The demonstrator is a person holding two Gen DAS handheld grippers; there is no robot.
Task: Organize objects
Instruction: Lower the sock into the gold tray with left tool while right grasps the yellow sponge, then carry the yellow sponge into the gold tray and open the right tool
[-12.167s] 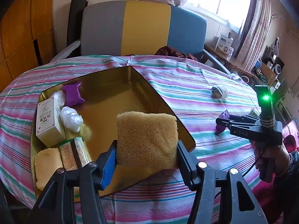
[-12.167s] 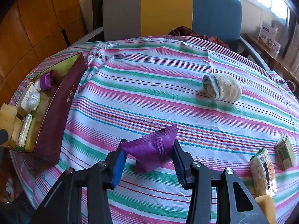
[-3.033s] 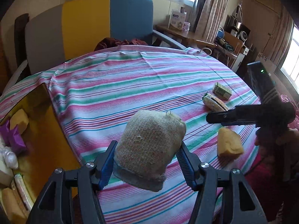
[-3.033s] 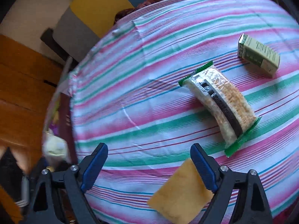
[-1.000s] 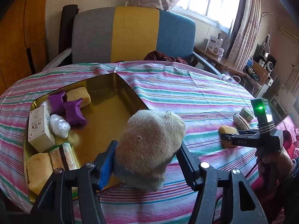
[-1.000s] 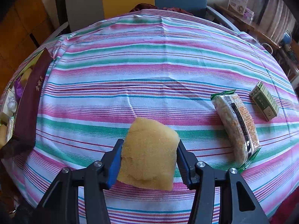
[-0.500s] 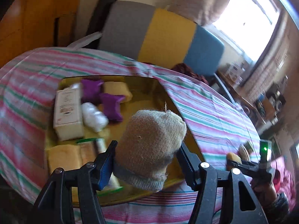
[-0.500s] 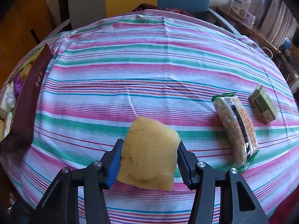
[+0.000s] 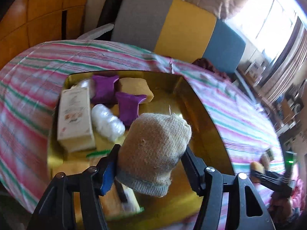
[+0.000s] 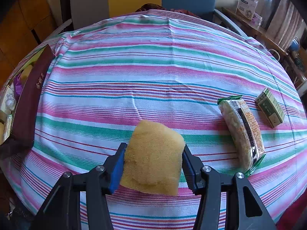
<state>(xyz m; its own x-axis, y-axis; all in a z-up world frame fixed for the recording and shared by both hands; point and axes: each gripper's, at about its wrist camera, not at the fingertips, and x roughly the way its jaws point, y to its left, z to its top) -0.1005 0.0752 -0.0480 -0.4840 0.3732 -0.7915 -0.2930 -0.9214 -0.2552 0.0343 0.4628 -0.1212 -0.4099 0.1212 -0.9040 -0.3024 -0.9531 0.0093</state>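
Across the middle of the left wrist view, a gold tin is already holding purple packets, a white box and sponges. At lower centre, the left gripper is clamping a rolled sock above it. Centre-low in the right view, the right gripper is squeezing a yellow sponge; a snack pack and green box are waiting at right.

Only legible bit is the gold lettering on the dark maroon side of the box at the left edge of the right wrist view: three Chinese characters, first one looks like 金, the rest I can't make out. Print on the small green carton, the snack pack and the white box is too tiny or blurry to read.
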